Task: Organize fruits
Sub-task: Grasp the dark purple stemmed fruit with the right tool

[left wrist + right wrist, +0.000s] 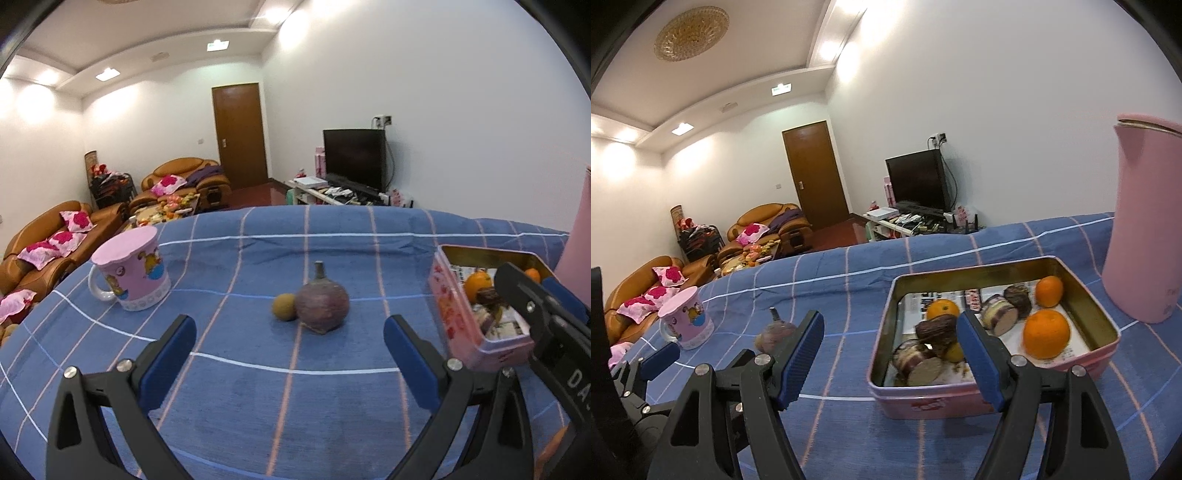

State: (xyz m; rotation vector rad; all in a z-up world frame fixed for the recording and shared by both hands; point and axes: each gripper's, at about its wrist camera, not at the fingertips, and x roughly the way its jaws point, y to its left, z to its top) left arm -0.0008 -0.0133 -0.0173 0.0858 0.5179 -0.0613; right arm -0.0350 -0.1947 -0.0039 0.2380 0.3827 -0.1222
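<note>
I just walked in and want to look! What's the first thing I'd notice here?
Probably the pink tin on the blue checked cloth, holding bright oranges and dark cut pieces. Left of it, a round purple fruit touches a small brown one in the open. A pink cartoon mug stands further left.

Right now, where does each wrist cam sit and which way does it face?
Left wrist: behind the open left gripper, facing the dark purple stemmed fruit and small round brown fruit on the blue checked tablecloth; the right gripper's black finger intrudes at right.
Right wrist: behind the open right gripper, facing the pink rectangular tin of oranges; the left gripper shows at lower left.
Shared: tin, purple fruit, pink cartoon mug, tall pink jug, tablecloth.
</note>
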